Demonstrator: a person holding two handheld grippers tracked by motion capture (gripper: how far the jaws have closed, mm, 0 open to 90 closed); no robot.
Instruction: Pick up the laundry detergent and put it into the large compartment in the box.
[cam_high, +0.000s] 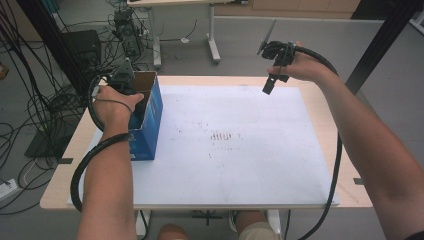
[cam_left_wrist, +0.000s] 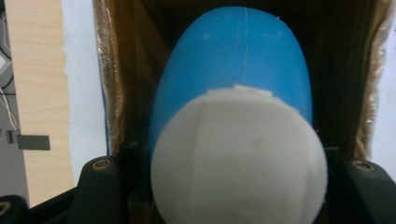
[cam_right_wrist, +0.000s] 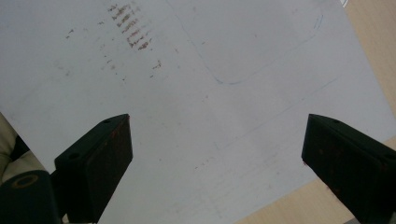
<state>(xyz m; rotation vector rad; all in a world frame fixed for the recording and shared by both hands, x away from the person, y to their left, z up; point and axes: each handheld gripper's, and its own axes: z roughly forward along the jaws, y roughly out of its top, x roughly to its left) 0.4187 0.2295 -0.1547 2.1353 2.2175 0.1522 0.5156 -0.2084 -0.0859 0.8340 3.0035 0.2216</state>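
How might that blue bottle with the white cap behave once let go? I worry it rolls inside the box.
The blue bottle looks smooth and rounded, so probably slippery and apt to roll. The narrow cardboard box walls should likely stop it. The left gripper clamps its cap.

A light wooden counter stands on a grey floor, its top largely covered by a white sheet bearing dark smudges near the middle. At far left, black cables hang and trail across the floor beside a dark equipment box. Beyond the counter, the white legs of a second table are visible. A black post rises at far right. Lighting is even and diffuse.
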